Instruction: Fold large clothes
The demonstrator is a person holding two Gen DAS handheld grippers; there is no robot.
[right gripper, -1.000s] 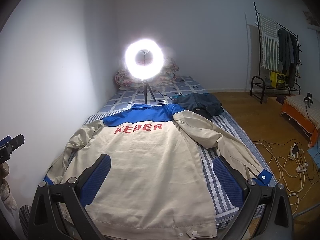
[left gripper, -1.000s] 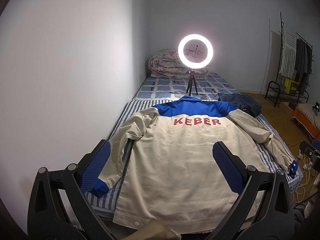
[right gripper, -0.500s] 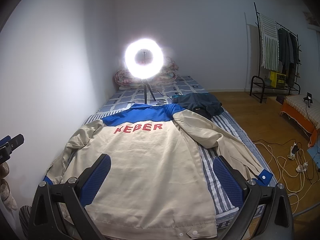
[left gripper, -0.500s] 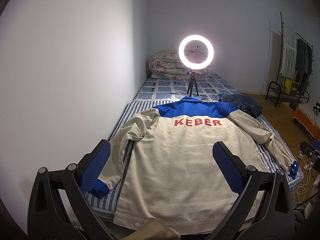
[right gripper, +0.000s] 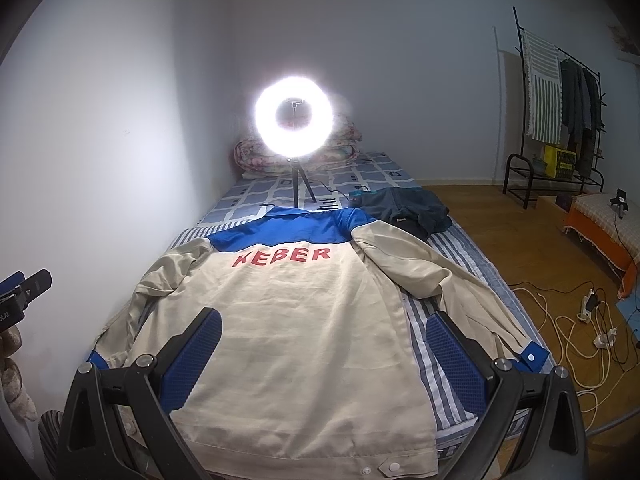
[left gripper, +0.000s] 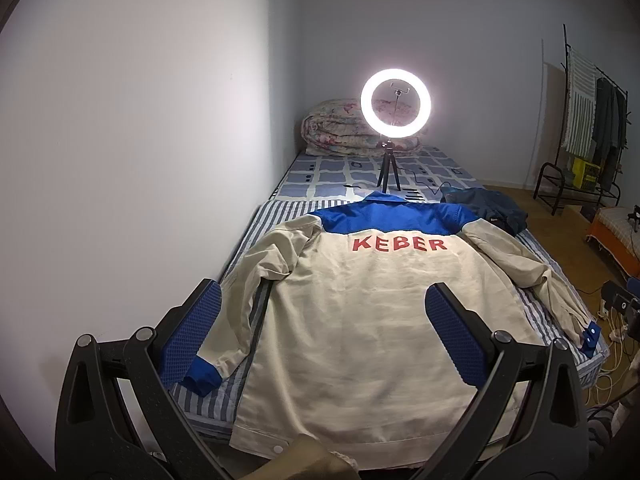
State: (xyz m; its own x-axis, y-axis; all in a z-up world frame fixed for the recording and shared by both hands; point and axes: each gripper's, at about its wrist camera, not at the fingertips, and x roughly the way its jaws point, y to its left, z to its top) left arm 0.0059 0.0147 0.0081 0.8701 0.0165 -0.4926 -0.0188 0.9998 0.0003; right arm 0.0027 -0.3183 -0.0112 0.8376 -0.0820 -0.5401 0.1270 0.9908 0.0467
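A beige jacket [left gripper: 360,320] with a blue yoke and red "KEBER" lettering lies spread flat, back up, on the striped bed [left gripper: 276,212]; it also shows in the right wrist view [right gripper: 304,332]. Its sleeves lie out to both sides, each ending in a blue cuff [left gripper: 200,378] [right gripper: 534,356]. My left gripper [left gripper: 320,336] is open and empty, held above the jacket's lower hem. My right gripper [right gripper: 324,352] is open and empty, above the lower right part of the jacket.
A lit ring light [left gripper: 395,100] on a small tripod stands on the bed behind the collar. A dark garment [right gripper: 404,210] lies beside it, a rolled quilt [left gripper: 340,128] at the far end. A wall runs along the left. Cables [right gripper: 576,332] and a clothes rack [right gripper: 560,92] are on the right.
Nothing has visibly moved apart from a slight shift of the left wrist view. Both grippers stay open above the jacket.
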